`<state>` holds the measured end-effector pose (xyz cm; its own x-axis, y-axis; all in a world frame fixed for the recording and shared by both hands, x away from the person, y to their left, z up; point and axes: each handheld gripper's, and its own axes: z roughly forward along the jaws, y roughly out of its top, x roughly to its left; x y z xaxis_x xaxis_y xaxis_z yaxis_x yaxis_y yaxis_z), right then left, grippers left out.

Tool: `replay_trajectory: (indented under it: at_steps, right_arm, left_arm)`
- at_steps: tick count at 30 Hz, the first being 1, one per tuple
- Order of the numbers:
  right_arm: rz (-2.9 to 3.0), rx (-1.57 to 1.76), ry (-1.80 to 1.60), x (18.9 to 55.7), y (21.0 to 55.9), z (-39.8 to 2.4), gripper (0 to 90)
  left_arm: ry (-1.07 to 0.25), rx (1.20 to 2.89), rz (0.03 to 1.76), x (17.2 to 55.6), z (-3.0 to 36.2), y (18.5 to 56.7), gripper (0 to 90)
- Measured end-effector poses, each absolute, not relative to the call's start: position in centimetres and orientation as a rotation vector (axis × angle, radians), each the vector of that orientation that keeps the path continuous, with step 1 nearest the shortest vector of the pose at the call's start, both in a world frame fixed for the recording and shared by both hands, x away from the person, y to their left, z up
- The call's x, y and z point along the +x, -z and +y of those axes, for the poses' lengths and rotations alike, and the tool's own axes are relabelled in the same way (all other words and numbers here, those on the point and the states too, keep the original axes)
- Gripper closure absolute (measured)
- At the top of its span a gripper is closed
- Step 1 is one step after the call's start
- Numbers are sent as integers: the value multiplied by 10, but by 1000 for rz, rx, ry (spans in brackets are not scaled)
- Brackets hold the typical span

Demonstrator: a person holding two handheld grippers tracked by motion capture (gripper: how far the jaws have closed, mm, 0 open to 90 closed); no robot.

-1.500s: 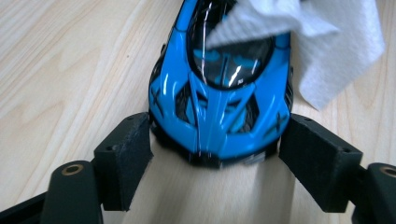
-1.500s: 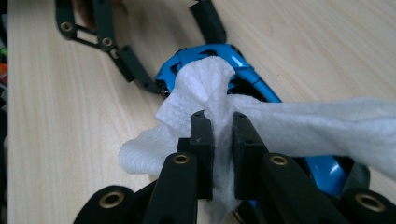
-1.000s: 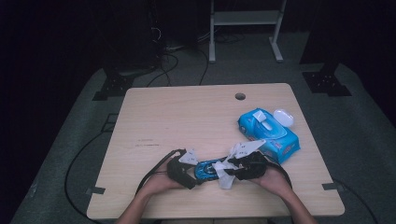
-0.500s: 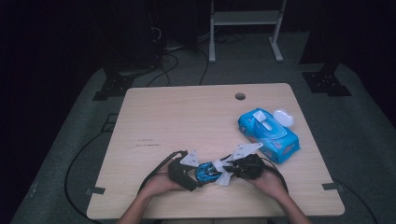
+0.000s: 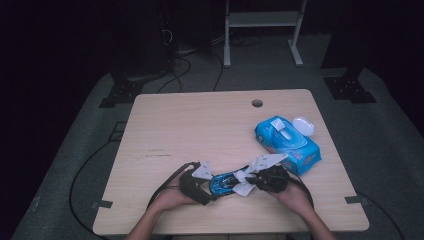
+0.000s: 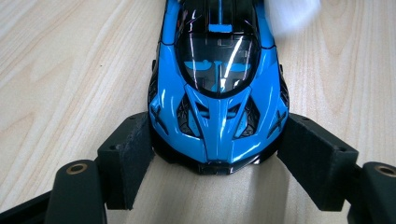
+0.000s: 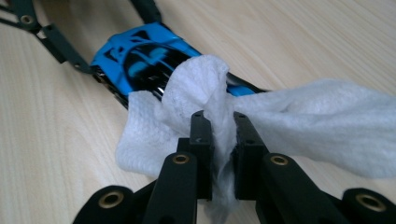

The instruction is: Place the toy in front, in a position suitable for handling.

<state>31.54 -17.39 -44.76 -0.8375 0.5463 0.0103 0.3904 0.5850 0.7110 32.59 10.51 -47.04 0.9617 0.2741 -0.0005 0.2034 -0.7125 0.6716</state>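
Observation:
A shiny blue toy car (image 6: 218, 93) sits on the wooden table (image 5: 200, 130) near its front edge. My left gripper (image 6: 217, 158) is shut on the car's nose, one pad on each front flank. In the high view the car (image 5: 222, 183) lies between the left gripper (image 5: 210, 190) and the right gripper (image 5: 252, 181). My right gripper (image 7: 219, 121) is shut on a crumpled white wipe (image 7: 327, 121), which lies over the far end of the car (image 7: 140, 51). The wipe's edge (image 6: 292, 14) shows blurred beyond the car's roof.
A blue pack of wipes (image 5: 287, 144) lies at the right of the table, with a white oval lid (image 5: 303, 126) beside it. A cable hole (image 5: 257, 103) sits near the back edge. Black cables trail from both grippers over the front edge.
The right hand has shifted slightly with the wipe bunched against the car's end. The left gripper and the car have stayed where they were.

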Motion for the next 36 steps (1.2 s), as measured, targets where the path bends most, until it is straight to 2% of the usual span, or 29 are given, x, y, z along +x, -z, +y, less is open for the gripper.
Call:
replay_trajectory:
  at_steps: [2,6,11,23,31,32,33,36]
  right_arm:
    - [2603,799,-1113,315,447,-176,806]
    - [2612,710,-1111,308,447,-152,807]
    - [2643,537,-1133,300,450,-102,807]
    - [2654,609,-1167,299,455,-90,792]
    - [2675,561,-1161,304,432,-118,448]
    - [2675,561,-1161,304,432,-118,448]
    - [2684,551,-1202,313,426,-123,363]
    - [2721,521,-1202,324,425,-123,321]
  left_arm:
    - [-129,2386,334,326,105,470,263]
    - [-127,2384,339,326,105,470,263]
    - [-141,2381,337,324,104,471,264]
    - [-156,2377,332,323,103,471,262]
    - [-147,2379,323,324,103,471,261]
    - [-147,2379,323,324,103,471,261]
    - [-145,2383,322,325,103,471,261]
    - [-146,2379,325,324,103,471,262]
